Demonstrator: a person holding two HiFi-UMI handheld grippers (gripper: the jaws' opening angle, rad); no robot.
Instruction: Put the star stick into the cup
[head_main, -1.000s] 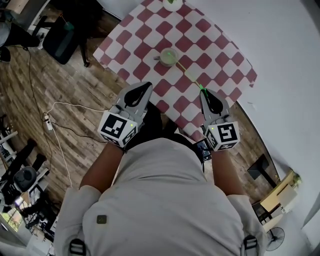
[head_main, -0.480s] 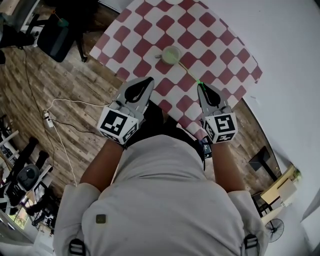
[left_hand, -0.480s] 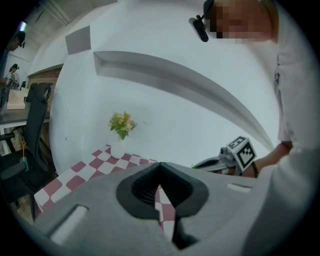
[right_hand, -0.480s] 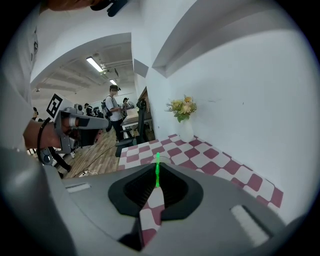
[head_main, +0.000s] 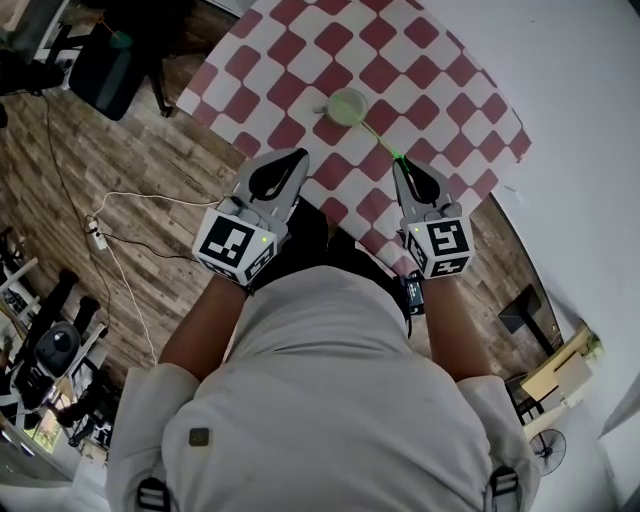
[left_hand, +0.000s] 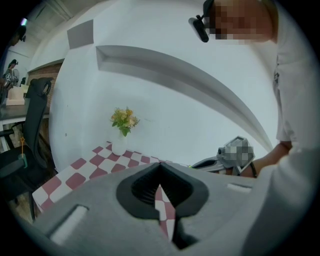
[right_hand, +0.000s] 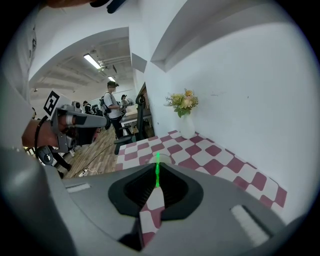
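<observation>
A pale green cup (head_main: 347, 106) stands on the red-and-white checked table (head_main: 430, 60). My right gripper (head_main: 403, 164) is shut on a thin green star stick (head_main: 383, 140), which slants up-left from its jaws so that its far end reaches the cup's rim. In the right gripper view the stick (right_hand: 157, 170) rises from between the closed jaws of the gripper (right_hand: 156, 181), and the cup (right_hand: 161, 159) peeks out just behind it. My left gripper (head_main: 296, 160) hovers over the table's near edge, left of the cup. It (left_hand: 160, 176) is shut, with nothing in it.
A white vase of flowers (right_hand: 185, 120) stands at the table's far end by the white wall. A black office chair (head_main: 112, 72) and a cable with a power strip (head_main: 95, 240) lie on the wooden floor to the left. A person (right_hand: 114, 112) stands far back.
My right gripper has carried the green stick closer to the cup, so the stick's far end now meets the rim. The left gripper has kept its place.
</observation>
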